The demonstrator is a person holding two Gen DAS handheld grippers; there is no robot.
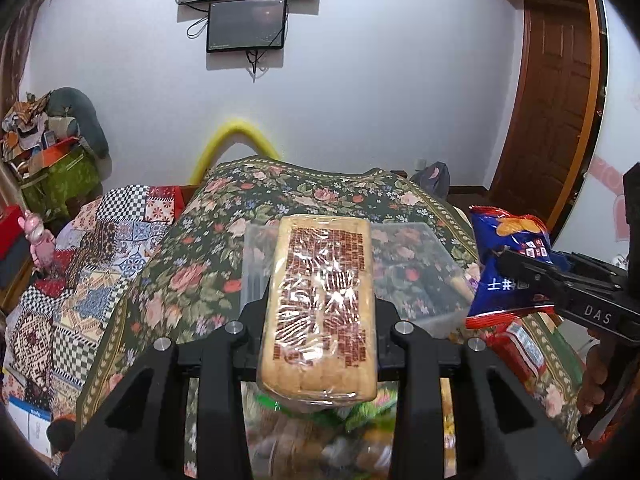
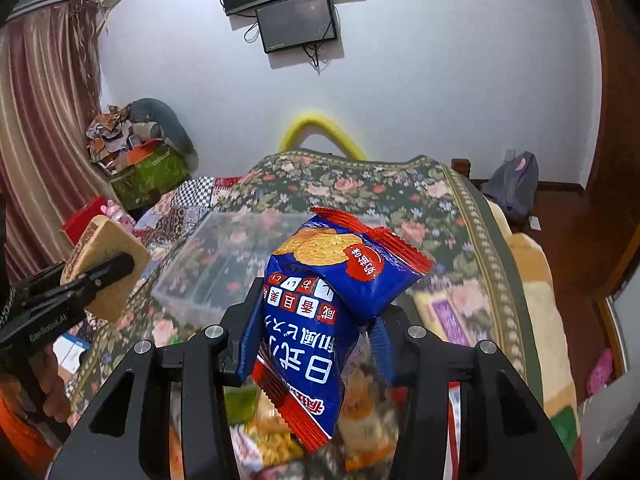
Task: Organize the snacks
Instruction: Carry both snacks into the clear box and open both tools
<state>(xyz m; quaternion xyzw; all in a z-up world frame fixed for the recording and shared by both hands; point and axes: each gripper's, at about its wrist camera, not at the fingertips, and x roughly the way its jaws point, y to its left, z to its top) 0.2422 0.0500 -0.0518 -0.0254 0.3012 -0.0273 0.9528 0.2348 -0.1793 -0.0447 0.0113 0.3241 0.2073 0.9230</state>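
Your left gripper (image 1: 320, 320) is clamped on the wrapped biscuit pack (image 1: 320, 300), lifted above the near edge of the clear bin (image 1: 420, 256) on the floral bedspread (image 1: 180, 272). Your right gripper (image 2: 316, 320) pinches only the crumpled middle of the blue cracker bag (image 2: 320, 300), which could slip out short of the bin

- Biscuit pack (image 1: 320, 304): clear-wrapped, tan, red print; clamped lengthwise, raised above the bed.
- Blue cracker bag (image 2: 320, 312): red crimped ends; clamped, tilted.
- Clear plastic bin (image 2: 224, 256): open, on floral bedspread.
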